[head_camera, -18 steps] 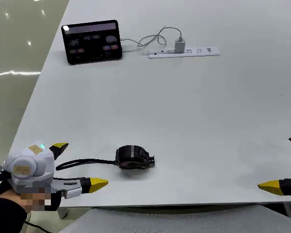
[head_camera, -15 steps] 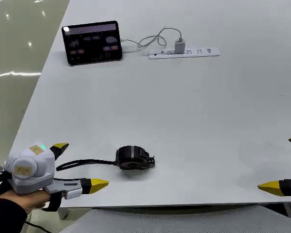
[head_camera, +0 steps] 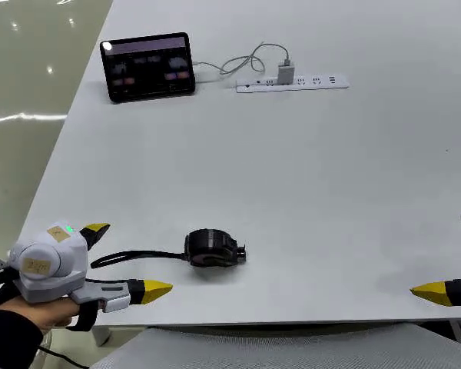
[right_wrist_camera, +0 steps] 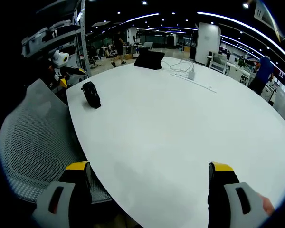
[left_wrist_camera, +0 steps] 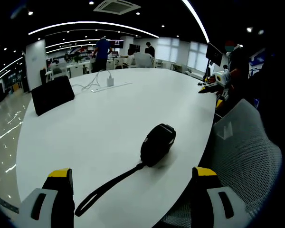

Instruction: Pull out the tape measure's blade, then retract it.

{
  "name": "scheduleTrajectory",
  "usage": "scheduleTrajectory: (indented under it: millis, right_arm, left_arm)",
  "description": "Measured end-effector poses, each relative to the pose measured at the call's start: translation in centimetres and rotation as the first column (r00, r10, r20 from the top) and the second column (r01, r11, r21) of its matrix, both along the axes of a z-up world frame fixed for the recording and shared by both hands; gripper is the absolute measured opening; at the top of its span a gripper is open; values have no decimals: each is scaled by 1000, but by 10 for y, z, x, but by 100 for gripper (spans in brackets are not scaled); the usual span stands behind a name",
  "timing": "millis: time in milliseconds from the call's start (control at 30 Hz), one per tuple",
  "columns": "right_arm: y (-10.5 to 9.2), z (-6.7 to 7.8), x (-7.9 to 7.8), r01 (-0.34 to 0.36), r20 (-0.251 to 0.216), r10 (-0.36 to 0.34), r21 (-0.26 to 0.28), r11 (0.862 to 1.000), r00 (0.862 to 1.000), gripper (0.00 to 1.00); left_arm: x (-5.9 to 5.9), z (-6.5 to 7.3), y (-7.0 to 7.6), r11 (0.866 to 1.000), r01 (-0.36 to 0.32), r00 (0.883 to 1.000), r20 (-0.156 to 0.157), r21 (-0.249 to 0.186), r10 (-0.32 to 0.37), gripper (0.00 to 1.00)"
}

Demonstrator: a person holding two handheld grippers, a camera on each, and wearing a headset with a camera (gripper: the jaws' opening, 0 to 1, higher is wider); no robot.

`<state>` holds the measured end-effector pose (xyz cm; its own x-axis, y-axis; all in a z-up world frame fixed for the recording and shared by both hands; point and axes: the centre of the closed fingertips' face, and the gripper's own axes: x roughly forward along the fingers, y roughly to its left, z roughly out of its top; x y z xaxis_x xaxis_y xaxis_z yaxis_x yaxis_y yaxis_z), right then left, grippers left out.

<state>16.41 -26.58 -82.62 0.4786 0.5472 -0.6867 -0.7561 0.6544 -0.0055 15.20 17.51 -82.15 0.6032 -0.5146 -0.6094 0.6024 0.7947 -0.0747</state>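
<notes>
— So, where's the tape measure [head_camera: 213, 248]?

— Lying on the white table [head_camera: 307, 169], close to the near edge and toward the left end. It's a dark, rounded case on its side. Nothing is touching it.

— And the strap?

— A black strap [head_camera: 134, 256] runs from the case flat along the table toward the left gripper [head_camera: 131, 259]. In the left gripper view its looped end lies between that gripper's two jaws, and as far as I can tell it touches neither.

— How do the jaws stand?

— Wide apart, with yellow tips pointing at the case and nothing between them but the loop. A hand [head_camera: 38, 311] holds the gripper at the table's near left corner.

— The other one?

— The right gripper [head_camera: 444, 256] is at the right side of the head view, by the near edge, well apart from the tape measure. Its jaws are spread wide too and grip nothing.

— What else is on the table?

— At the far left, a tablet [head_camera: 147, 66] stands propped up with its screen lit. Just to its right lies a white power strip [head_camera: 292, 82] with a charger [head_camera: 285, 74] plugged in. A pale cable [head_camera: 234, 63] loops from the charger to the tablet.

— Anything nearer?

— A grey mesh chair [head_camera: 292, 350] is tucked against the near edge.
</notes>
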Motion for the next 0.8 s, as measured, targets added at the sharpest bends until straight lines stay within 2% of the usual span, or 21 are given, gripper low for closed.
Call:
scheduleTrajectory:
  millis: [67,100,133,167,233,300,333,400,467,567,600,733,800]
  right_arm:
    - [2,2,1,-8,13,8,4,1000,1000,100]
    - [3,3,2,-11,17,11,13,1000,1000,100]
    - [4,3,1,-10,12,10,12,1000,1000,100]
    - [5,3,3,-16,9,16,8,1000,1000,100]
    - [7,4,3,-29,-1,29,14,999,1000,100]
    - [12,6,5,-48,-3,48,12,999,999,100]
    - [15,8,8,-70,14,70,6,998,997,100]
    - [20,10,12,-81,16,80,6,997,997,100]
    - [28,12,17,-106,26,106,7,994,994,100]
    - [46,15,23,-150,39,149,23,988,988,100]
    - [54,16,25,-169,43,168,24,985,985,100]
    - [81,17,32,-228,57,226,30,973,972,100]
    - [98,16,33,-264,62,262,38,964,963,100]
  left_arm:
    - [-2,-1,-3,1000,24,1000,0,-6,-24,100]
    - [-2,-4,-1,1000,28,1000,-2,8,-27,100]
    - [-3,-8,1,999,34,999,-12,31,-34,100]
    - [-3,-9,1,999,36,999,-26,27,-35,100]
    - [-1,-9,0,999,44,999,-34,28,-43,100]
    - [6,-1,-6,995,96,995,19,33,-97,100]
    - [8,1,-9,994,107,994,10,33,-107,100]
    - [13,4,-15,991,133,991,1,26,-133,100]
    - [20,8,-21,985,170,985,0,37,-171,99]
    - [28,8,-30,967,245,969,-5,68,-246,98]
    - [28,8,-35,957,278,960,-21,76,-278,98]
    - [36,5,-50,930,351,936,-51,112,-348,94]
    - [36,2,-58,908,397,918,-71,137,-390,91]
